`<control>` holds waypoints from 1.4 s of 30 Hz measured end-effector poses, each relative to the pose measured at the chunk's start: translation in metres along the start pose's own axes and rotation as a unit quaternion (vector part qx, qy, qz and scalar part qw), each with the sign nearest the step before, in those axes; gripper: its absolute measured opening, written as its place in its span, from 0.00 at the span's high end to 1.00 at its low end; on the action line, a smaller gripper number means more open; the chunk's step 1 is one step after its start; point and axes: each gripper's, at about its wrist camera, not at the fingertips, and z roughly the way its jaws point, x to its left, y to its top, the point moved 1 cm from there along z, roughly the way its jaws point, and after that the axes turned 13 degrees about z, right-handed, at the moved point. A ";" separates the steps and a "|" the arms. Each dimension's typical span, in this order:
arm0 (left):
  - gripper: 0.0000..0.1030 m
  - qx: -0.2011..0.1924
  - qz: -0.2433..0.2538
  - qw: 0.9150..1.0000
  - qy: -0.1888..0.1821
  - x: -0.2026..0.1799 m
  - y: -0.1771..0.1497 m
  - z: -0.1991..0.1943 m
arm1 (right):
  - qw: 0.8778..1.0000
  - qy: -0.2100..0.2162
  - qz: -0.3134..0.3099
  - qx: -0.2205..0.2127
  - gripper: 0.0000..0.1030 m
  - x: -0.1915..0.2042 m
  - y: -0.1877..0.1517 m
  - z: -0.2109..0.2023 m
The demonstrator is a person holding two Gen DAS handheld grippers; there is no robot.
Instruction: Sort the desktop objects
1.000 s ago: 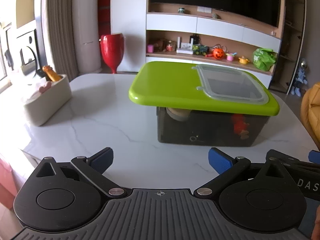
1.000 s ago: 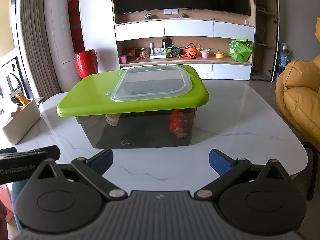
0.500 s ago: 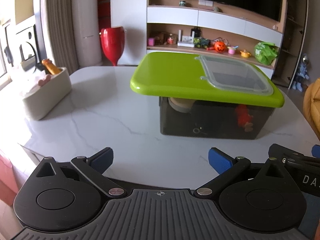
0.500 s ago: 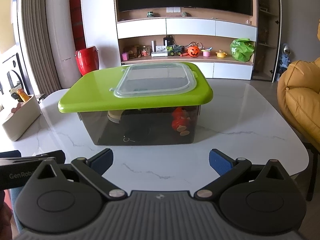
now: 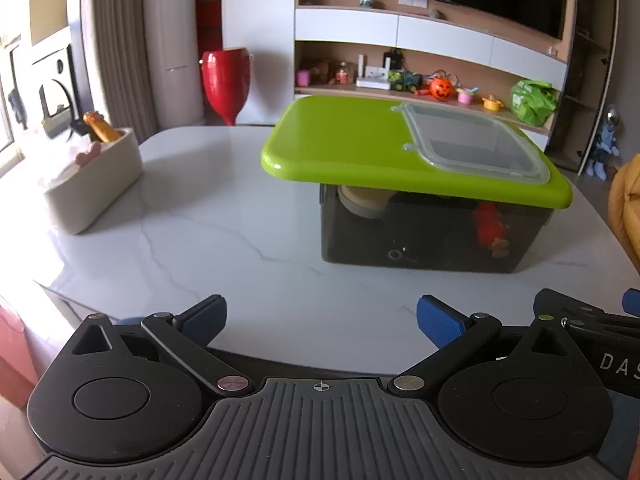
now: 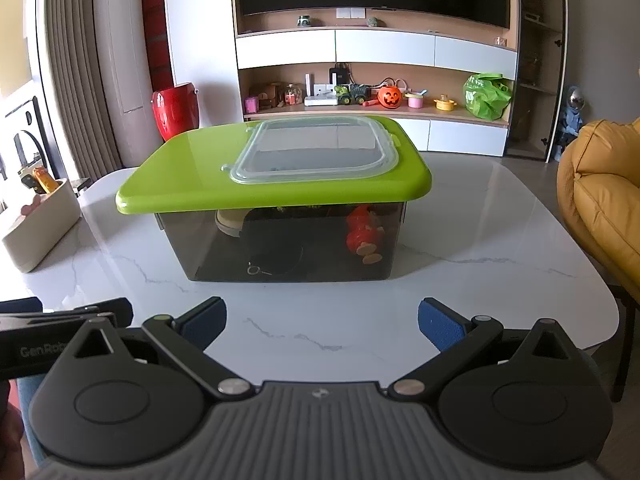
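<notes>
white marble table [image 6: 460, 292], lidded storage bin [image 6: 288, 248], cream box [image 5: 92, 184]

A glossy white marble-look surface [image 6: 460, 240], veined in grey, is seen beneath a smoky translucent plastic bin [image 6: 288, 248]. The bin is capped by a shiny lime-green plastic lid [image 6: 180, 184] inset with a clear plastic panel [image 6: 316, 148]. Left of the bin, a matt cream container [image 5: 94, 184] is shown. Textured blue pads are carried on matt black plastic fingers [image 5: 200, 320].

Lime-green lid [image 6: 192, 184] on smoky dark bin [image 6: 288, 248]; white grey-veined marble table [image 6: 480, 280]; blue-padded black claws.
</notes>
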 end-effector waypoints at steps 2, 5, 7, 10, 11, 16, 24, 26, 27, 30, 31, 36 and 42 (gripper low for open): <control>0.00 -0.001 -0.001 1.000 -0.001 -0.001 0.000 0.000 | 1.000 -0.002 0.001 -0.001 0.00 0.003 -0.002 0.000; 0.00 -0.003 0.000 1.000 -0.002 -0.003 0.001 -0.001 | 1.000 -0.005 0.004 -0.003 0.00 0.000 -0.001 0.000; 0.00 -0.004 0.002 1.000 -0.002 -0.004 0.001 -0.001 | 1.000 -0.007 0.007 -0.005 0.00 -0.003 -0.001 -0.001; 0.00 -0.006 0.007 1.000 -0.003 -0.007 0.001 -0.002 | 1.000 -0.008 0.011 -0.006 0.00 -0.005 0.000 -0.001; 0.00 -0.006 0.008 1.000 -0.004 -0.008 0.001 -0.001 | 1.000 -0.008 0.011 -0.005 0.00 -0.006 0.000 0.000; 0.00 0.001 0.002 1.000 -0.015 -0.007 0.001 0.002 | 1.000 -0.008 0.013 -0.003 0.00 -0.008 0.000 0.000; 0.00 -0.005 0.004 1.000 -0.004 -0.009 0.001 0.000 | 1.000 -0.010 0.010 -0.003 0.00 -0.009 0.000 0.001; 0.00 -0.006 0.006 1.000 -0.001 -0.009 0.001 0.000 | 1.000 -0.010 0.009 -0.003 0.00 -0.009 0.000 0.002; 0.00 -0.005 0.007 1.000 0.000 -0.010 0.001 0.000 | 1.000 -0.011 0.009 -0.003 0.00 -0.009 -0.001 0.002; 0.00 -0.005 0.007 1.000 -0.001 -0.010 0.001 0.000 | 1.000 -0.011 0.010 -0.004 0.00 -0.010 0.000 0.002; 0.00 -0.007 0.007 1.000 -0.001 -0.010 0.001 0.000 | 1.000 -0.011 0.011 -0.004 0.00 -0.010 0.000 0.002; 0.00 -0.013 0.010 1.000 0.001 -0.011 0.002 -0.002 | 1.000 -0.013 0.013 -0.004 0.00 -0.012 0.000 0.003; 0.00 -0.006 0.007 1.000 0.002 -0.011 0.001 0.000 | 1.000 -0.015 0.013 -0.003 0.00 -0.012 0.000 0.002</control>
